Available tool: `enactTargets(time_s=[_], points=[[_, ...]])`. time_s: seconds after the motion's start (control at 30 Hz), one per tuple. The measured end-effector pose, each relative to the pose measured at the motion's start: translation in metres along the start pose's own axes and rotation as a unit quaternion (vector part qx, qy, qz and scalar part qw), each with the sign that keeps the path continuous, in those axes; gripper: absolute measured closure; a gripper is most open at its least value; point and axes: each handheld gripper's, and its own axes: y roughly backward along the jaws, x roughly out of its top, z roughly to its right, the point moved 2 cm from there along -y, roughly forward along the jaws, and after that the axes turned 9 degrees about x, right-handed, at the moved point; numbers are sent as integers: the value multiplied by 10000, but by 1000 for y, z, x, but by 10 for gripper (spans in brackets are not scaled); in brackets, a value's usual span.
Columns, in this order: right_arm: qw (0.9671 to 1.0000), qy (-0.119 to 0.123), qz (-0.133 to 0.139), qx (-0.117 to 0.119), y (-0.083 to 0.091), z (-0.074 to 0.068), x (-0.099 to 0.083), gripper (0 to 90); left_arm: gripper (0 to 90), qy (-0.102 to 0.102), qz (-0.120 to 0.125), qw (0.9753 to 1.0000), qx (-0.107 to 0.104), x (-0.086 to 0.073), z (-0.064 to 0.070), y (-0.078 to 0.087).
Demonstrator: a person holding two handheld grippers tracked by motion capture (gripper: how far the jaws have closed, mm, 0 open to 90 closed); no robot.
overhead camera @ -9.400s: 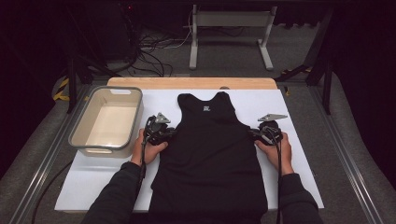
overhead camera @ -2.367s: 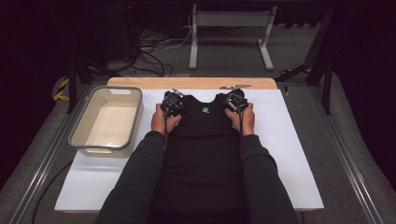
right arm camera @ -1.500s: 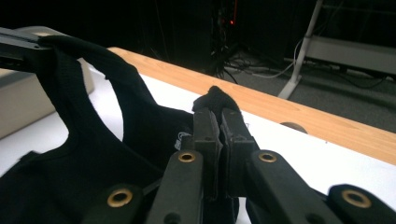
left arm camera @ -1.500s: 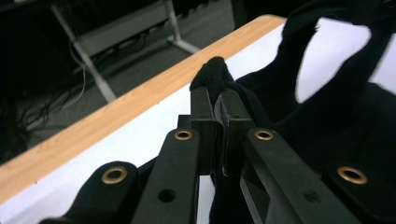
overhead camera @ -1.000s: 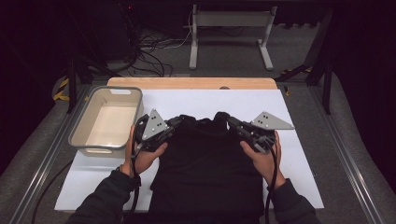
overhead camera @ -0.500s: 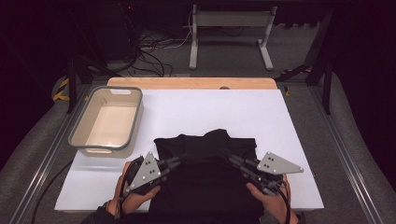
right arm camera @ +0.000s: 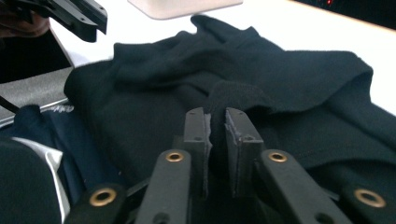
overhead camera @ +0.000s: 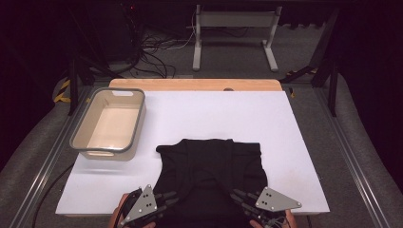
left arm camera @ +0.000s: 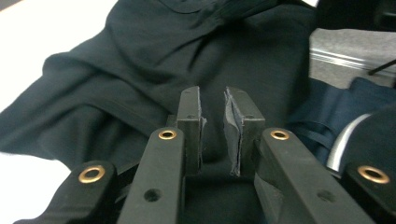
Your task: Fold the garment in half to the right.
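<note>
Lying folded, black garment [overhead camera: 211,171] spans between both grippers' tips.

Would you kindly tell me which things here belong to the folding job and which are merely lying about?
In the job:
- black fabric garment
- left gripper
- right gripper

Lying about:
- beige plastic tub with grey rim
- white table sheet
</note>
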Motion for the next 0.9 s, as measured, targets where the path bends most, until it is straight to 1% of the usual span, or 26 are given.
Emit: enactTargets(time_s=[0.07, 0.1, 0.2, 0.27, 0.33, 0.37, 0.43, 0.5, 0.57, 0.6, 0.63, 0.67, 0.73, 0.77, 0.8, 0.83, 0.87, 0.9], points=[[10000, -12, -2, 22, 2, -3, -2, 694, 751, 18, -1, 10000, -32, -1, 2, 2], [10000, -17, -6, -14, 3, -4, -2, 658, 739, 20, -2, 10000, -52, -1, 2, 3], [9999, -40, 112, -53, 9, -8, 0, 568, 722, 0, 115, 9999, -18, 2, 2, 6], [9997, -8, 228, -115, 13, -8, 4, 549, 682, -12, 206, 9998, 44, 6, -1, 6], [9994, -42, 301, -192, 14, -4, 8, 536, 650, 21, 196, 9997, 128, 9, -7, 3], [9992, -77, 284, -259, 13, 0, 10, 536, 628, 74, 201, 9997, 150, 11, -11, -1], [9989, -149, 277, -341, 9, 6, 15, 537, 553, 274, 155, 9993, 202, 16, -21, -9], [9987, -222, 300, -345, 4, 14, 21, 540, 500, 275, 104, 9992, 282, 23, -29, -21], [9988, -290, 202, -325, -7, 23, 26, 539, 469, 296, 5, 9992, 271, 28, -35, -36], [9989, -325, 122, -330, -13, 28, 27, 537, 454, 296, 5, 9992, 271, 28, -35, -36], [9988, -387, 31, -288, -20, 33, 28, 535, 447, 239, -135, 9990, 348, 32, -41, -52], [9986, -446, -100, -266, -27, 38, 28, 531, 444, 297, -219, 9989, 275, 32, -43, -60], [9974, -530, -339, -365, -40, 49, 26, 517, 443, 233, -342, 9988, 265, 33, -46, -75], [9965, -578, -479, -360, -46, 55, 25, 513, 443, 257, -451, 9984, 216, 32, -48, -82], [9952, -659, -593, -405, -52, 60, 23, 509, 446, 274, -536, 9980, 181, 31, -49, -87], [9938, -791, -659, -423, -56, 65, 21, 504, 473, 271, -634, 9975, 166, 29, -49, -92], [9928, -889, -715, -366, -60, 68, 19, 505, 508, 278, -743, 9968, 126, 27, -50, -97], [9920, -917, -810, -325, -64, 70, 17, 510, 518, 306, -835, 9960, 96, 25, -51, -101]])
